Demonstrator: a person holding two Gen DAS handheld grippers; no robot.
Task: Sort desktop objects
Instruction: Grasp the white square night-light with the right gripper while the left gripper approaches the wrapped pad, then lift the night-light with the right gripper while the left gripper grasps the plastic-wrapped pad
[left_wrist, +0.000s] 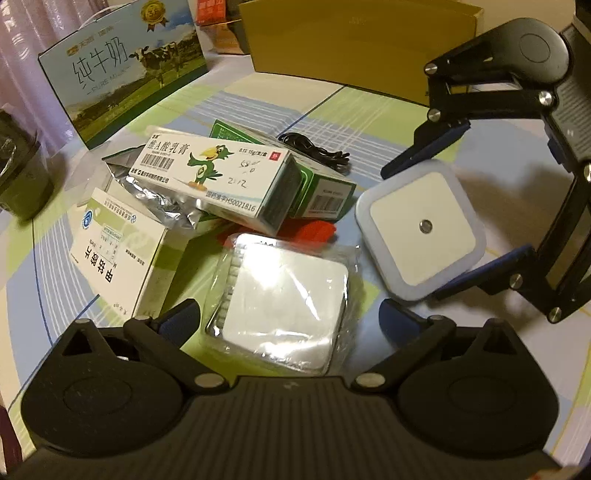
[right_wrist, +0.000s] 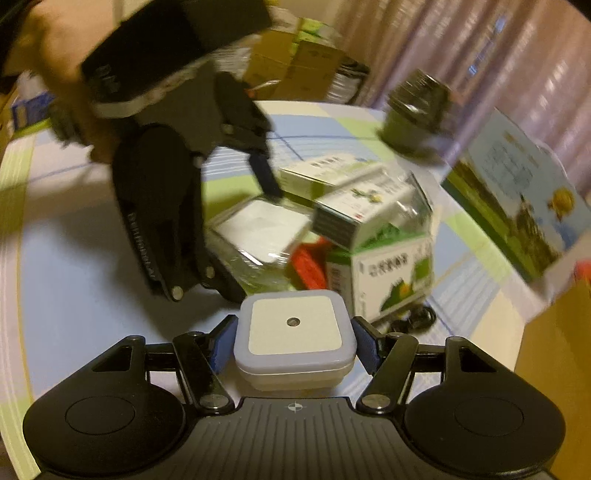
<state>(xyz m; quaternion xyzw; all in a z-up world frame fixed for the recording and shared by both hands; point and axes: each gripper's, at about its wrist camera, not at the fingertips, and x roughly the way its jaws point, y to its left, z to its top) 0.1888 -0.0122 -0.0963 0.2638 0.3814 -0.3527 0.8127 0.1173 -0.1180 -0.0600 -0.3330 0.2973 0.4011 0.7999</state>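
**White night light held in the right gripper, left gripper wide over the wrapped box**

White and square, the night light (right_wrist: 294, 332) sits clamped between the blue pads (right_wrist: 364, 345) of the right gripper (right_wrist: 293, 345), one pad pressed to each side. Seen from the left wrist, the same light (left_wrist: 421, 229) is at the right edge of the pile with the right gripper (left_wrist: 439, 221) reaching in from the right, a finger on each side of it (whether the light touches the desk I cannot tell).

The left gripper (left_wrist: 288, 317) stands wide, its blue fingertips (left_wrist: 397, 314) apart on either side of a plastic-wrapped white box (left_wrist: 284, 299) that lies flat on the desk (left_wrist: 498, 147), not touching it as far as can be seen. From the right wrist this gripper (right_wrist: 236, 229) is blurred, one finger pointing down at the wrapped box (right_wrist: 258, 229).

Just beyond the wrapped box is the pile: a white ointment carton with a green bird (left_wrist: 218, 177) lies tilted on top of a green carton (left_wrist: 321, 195), with a silver foil pack (left_wrist: 159, 199) under its left end and something red (left_wrist: 314, 232) showing beneath. A white-and-green medicine box (left_wrist: 118, 251) lies to the left. A black cable (left_wrist: 314, 151) is coiled behind the green carton.

Farther back stand a milk carton with cows (left_wrist: 122, 70), a yellow box (left_wrist: 354, 48) and, at far left, a dark jar (left_wrist: 22, 173).
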